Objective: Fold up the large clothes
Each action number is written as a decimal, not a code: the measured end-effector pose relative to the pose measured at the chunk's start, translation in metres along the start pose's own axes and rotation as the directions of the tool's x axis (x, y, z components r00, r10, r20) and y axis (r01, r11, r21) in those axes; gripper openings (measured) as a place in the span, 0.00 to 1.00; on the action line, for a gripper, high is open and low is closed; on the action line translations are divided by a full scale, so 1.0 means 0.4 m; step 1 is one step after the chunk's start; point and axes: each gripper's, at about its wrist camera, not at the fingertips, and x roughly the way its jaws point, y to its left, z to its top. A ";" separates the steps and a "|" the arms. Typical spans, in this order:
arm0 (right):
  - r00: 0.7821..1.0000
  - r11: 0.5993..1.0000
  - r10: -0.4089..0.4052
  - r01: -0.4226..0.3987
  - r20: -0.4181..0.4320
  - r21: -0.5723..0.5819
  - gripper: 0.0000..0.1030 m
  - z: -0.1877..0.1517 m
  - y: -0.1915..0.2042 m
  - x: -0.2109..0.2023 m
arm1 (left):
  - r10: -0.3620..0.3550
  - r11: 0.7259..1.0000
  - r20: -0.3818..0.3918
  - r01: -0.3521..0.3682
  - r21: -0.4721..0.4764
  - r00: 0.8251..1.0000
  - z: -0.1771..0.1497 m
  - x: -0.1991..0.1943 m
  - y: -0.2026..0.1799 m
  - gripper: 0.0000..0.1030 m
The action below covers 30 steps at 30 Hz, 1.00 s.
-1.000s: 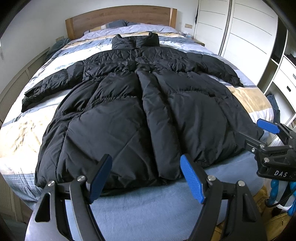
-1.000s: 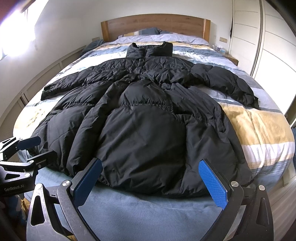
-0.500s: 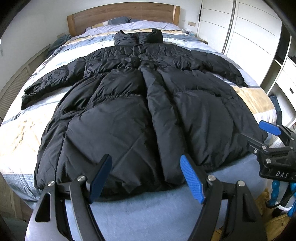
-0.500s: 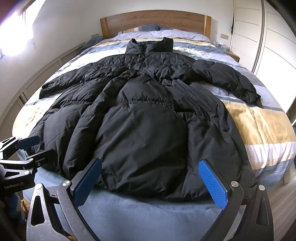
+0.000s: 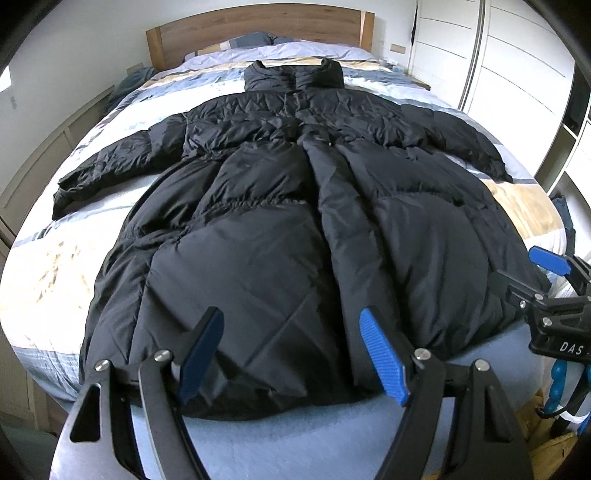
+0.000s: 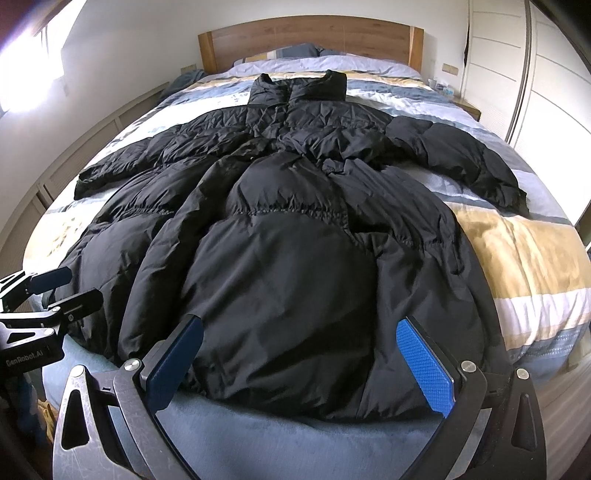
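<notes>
A long black puffer coat (image 5: 295,229) lies spread flat on the bed, collar toward the headboard, both sleeves out to the sides. It also fills the right wrist view (image 6: 295,251). My left gripper (image 5: 291,354) is open and empty, its blue pads just over the coat's hem on the left half. My right gripper (image 6: 299,365) is open and empty, over the hem on the right half. The right gripper shows at the right edge of the left wrist view (image 5: 550,295). The left gripper shows at the left edge of the right wrist view (image 6: 48,295).
The bed (image 5: 44,280) has a striped blue, white and yellow cover and a blue sheet at the foot (image 6: 295,443). A wooden headboard (image 5: 258,26) stands at the back. White wardrobe doors (image 5: 498,66) run along the right. Low panelling (image 6: 92,147) lines the left.
Both grippers have moved forward toward the coat's hem, which now reaches between the pads. Both stay open. The coat has not moved.
</notes>
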 end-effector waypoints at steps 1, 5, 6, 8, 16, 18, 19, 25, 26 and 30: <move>1.000 1.000 0.001 -0.001 0.000 0.000 0.99 0.001 0.000 0.001 | -0.004 1.000 -0.002 0.004 -0.001 1.000 0.002 0.003 0.001 0.73; 1.000 1.000 0.000 0.000 -0.002 0.001 0.99 0.022 -0.004 0.012 | -0.012 1.000 -0.006 0.012 -0.001 1.000 0.008 0.010 0.002 0.73; 1.000 1.000 -0.002 0.002 0.001 0.000 0.99 0.025 -0.004 0.013 | -0.010 1.000 -0.005 0.010 0.001 1.000 0.009 0.011 0.002 0.73; 1.000 1.000 -0.007 0.007 0.004 -0.007 0.99 0.031 -0.003 0.016 | -0.007 1.000 -0.002 0.007 0.002 1.000 0.013 0.012 0.003 0.73; 1.000 1.000 0.000 0.000 0.002 -0.008 0.99 0.062 -0.003 0.036 | 0.002 0.999 -0.030 -0.004 -0.044 1.000 0.056 0.025 0.054 0.73; 1.000 1.000 0.005 -0.005 0.002 -0.004 0.99 0.074 -0.005 0.042 | 0.009 0.998 -0.037 -0.011 -0.054 0.999 0.073 0.029 0.072 0.73; 1.000 1.000 0.008 -0.008 0.002 0.000 0.99 0.082 -0.007 0.045 | 0.006 0.998 -0.041 -0.009 -0.064 0.999 0.086 0.032 0.083 0.73; 0.999 0.999 0.035 -0.036 0.027 0.030 0.99 0.164 -0.022 0.067 | -0.003 0.996 -0.046 -0.002 -0.090 0.999 0.182 0.053 0.141 0.73; 0.998 0.998 0.042 -0.043 0.036 0.037 0.99 0.183 -0.026 0.069 | -0.004 0.995 -0.042 0.000 -0.097 0.999 0.201 0.057 0.151 0.73; 0.995 0.992 0.069 -0.075 0.066 0.097 0.99 0.267 -0.070 0.091 | -0.007 0.989 -0.007 0.006 -0.148 1.000 0.290 0.059 0.197 0.73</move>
